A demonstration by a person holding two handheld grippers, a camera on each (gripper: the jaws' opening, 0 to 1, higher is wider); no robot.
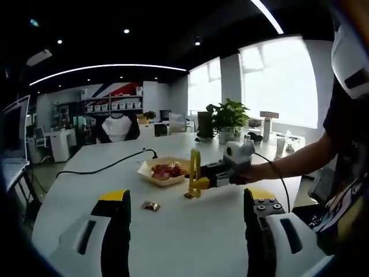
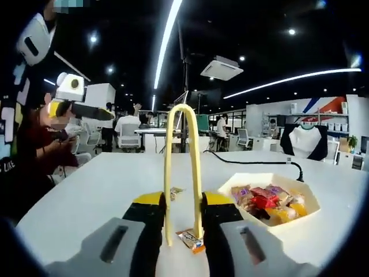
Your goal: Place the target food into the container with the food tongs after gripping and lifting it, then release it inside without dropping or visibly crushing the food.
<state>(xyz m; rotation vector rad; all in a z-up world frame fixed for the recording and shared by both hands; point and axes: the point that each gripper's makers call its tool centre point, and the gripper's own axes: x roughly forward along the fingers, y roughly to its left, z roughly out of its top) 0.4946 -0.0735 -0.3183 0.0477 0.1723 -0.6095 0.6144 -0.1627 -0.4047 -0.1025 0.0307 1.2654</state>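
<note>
Tongs (image 2: 183, 173) sit squeezed in the right hand-held gripper (image 2: 183, 222) over a candy (image 2: 191, 240) on the bench (image 2: 104, 190); left hand-held gripper (image 1: 187, 210) gapes empty

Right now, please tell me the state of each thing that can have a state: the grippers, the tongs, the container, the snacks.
left gripper: open, holding nothing.
right gripper: shut on the yellow tongs.
yellow tongs: upright, tips down at a wrapped snack.
wrapped snack: lying on the white table, not lifted.
container: open, already holding wrapped snacks.
second snack: loose on the table.
</note>
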